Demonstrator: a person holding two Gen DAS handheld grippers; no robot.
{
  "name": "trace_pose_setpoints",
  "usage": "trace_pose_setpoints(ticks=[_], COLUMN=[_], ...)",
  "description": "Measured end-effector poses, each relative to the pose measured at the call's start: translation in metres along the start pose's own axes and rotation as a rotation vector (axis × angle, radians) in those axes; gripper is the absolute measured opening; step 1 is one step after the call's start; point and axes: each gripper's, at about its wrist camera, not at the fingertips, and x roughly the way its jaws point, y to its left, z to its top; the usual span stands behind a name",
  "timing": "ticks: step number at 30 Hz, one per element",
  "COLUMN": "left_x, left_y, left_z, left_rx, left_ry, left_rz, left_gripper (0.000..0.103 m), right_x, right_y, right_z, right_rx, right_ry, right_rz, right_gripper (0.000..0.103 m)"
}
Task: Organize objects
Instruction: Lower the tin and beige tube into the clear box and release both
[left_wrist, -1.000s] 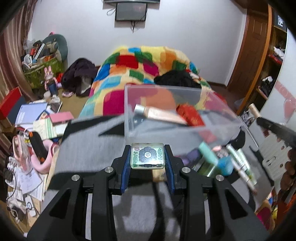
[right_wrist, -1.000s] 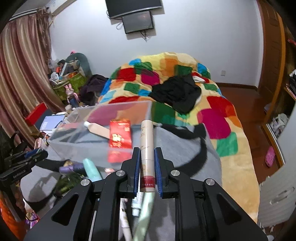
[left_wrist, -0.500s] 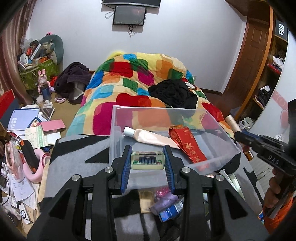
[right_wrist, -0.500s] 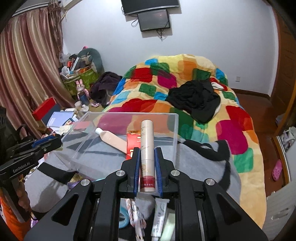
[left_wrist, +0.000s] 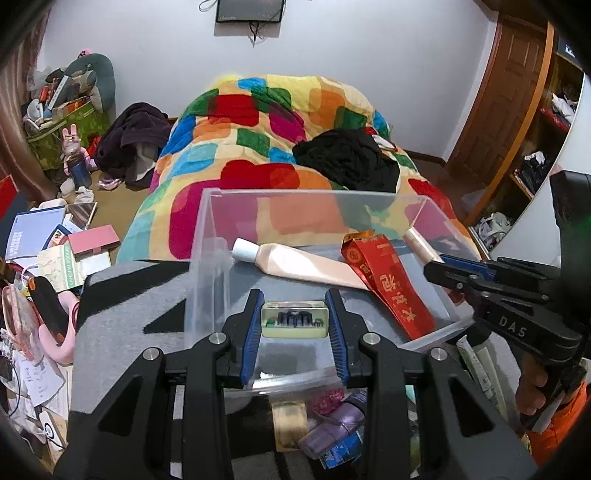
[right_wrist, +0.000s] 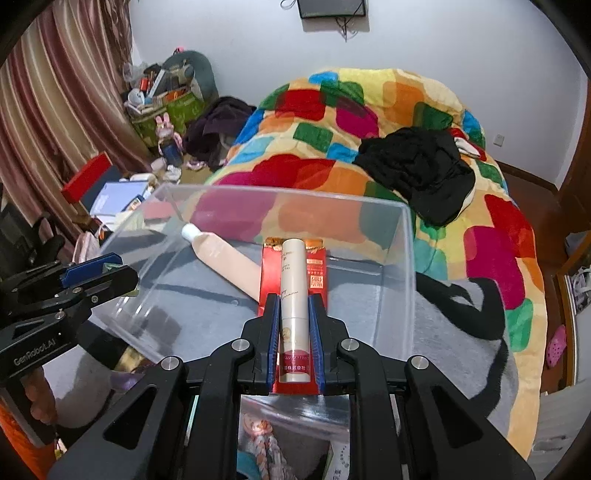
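Observation:
A clear plastic box (left_wrist: 207, 258) (right_wrist: 408, 266) stands on a grey cloth. Inside lie a peach tube (left_wrist: 295, 260) (right_wrist: 225, 258) and a red packet (left_wrist: 391, 280) (right_wrist: 325, 273). My left gripper (left_wrist: 294, 325) is shut on a small green tin (left_wrist: 294, 319) and holds it over the box's near edge. My right gripper (right_wrist: 294, 325) is shut on a cream tube (right_wrist: 293, 295), held over the box above the red packet. The right gripper also shows in the left wrist view (left_wrist: 458, 273), and the left gripper in the right wrist view (right_wrist: 92, 273).
Small cosmetics (left_wrist: 332, 435) lie on the grey cloth (left_wrist: 129, 321) in front of the box. A bed with a colourful blanket (left_wrist: 258, 129) and black clothes (left_wrist: 347, 158) lies beyond. Books and clutter (left_wrist: 55, 251) cover the floor at left. A wooden door (left_wrist: 513, 85) is at right.
Both grippers have moved forward and over the clear box, each still holding its object. The box now sits lower and closer in both views.

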Motion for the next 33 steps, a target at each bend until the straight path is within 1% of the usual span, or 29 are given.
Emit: trace_pose_setpoints(ticks=[3,9,13,14,15,16,17,18,19,20,22,23,25,27,28,30,33], left_x=[0.005,0.004,0.001,0.000,-0.001,-0.004,-0.007,-0.010,-0.014,-0.017,-0.023,-0.027,-0.034,-0.041,-0.046,-0.053,-0.064], left_y=[0.000,-0.002,-0.007,-0.008,-0.009,-0.011,-0.012,-0.014,-0.016,-0.017,-0.020,-0.021,-0.023,-0.024,-0.024,-0.025,-0.024], left_z=[-0.001,-0.001,-0.002,-0.002,-0.002,-0.003,-0.003,-0.004,-0.004,-0.004,-0.005,-0.005,-0.006,-0.007,-0.009,-0.012,-0.016], left_rx=[0.000,0.009,0.023,0.026,0.029,0.034,0.040,0.046,0.053,0.059,0.068,0.073,0.081,0.082,0.083,0.082,0.079], left_ry=[0.016,0.010,0.010,0.008,0.004,-0.003,-0.013,-0.021,-0.031,-0.038,-0.050,-0.058,-0.071,-0.091,-0.103,-0.116,-0.127], left_rz=[-0.003,-0.003,-0.008,-0.008,-0.005,-0.001,0.004,0.009,0.014,0.016,0.020,0.023,0.028,0.039,0.042,0.043,0.047], left_gripper=[0.033,0.033,0.036,0.039,0.045,0.048,0.053,0.056,0.057,0.059,0.062,0.063,0.069,0.080,0.082,0.087,0.088], right_x=[0.007,0.015,0.015,0.014,0.013,0.012,0.011,0.008,0.006,0.003,-0.003,-0.008,-0.016,-0.026,-0.031,-0.041,-0.052], right_y=[0.002,0.007,0.008,0.009,0.010,0.010,0.011,0.012,0.013,0.014,0.016,0.018,0.020,0.024,0.025,0.028,0.029], right_z=[-0.001,-0.001,0.000,0.000,-0.001,-0.001,-0.001,-0.001,-0.002,-0.002,-0.003,-0.003,-0.005,-0.008,-0.009,-0.014,-0.021], right_rx=[-0.012,-0.030,-0.031,-0.034,-0.037,-0.038,-0.040,-0.043,-0.045,-0.048,-0.055,-0.059,-0.065,-0.078,-0.085,-0.098,-0.100], right_ry=[0.020,0.044,0.054,0.057,0.060,0.059,0.056,0.051,0.047,0.041,0.024,0.011,-0.012,-0.043,-0.055,-0.080,-0.093], right_rz=[-0.005,0.001,0.001,0.001,-0.003,-0.006,-0.009,-0.011,-0.012,-0.014,-0.021,-0.023,-0.029,-0.045,-0.054,-0.072,-0.070], right_gripper=[0.014,0.014,0.014,0.014,0.016,0.019,0.021,0.025,0.030,0.032,0.045,0.048,0.059,0.065,0.070,0.074,0.075])
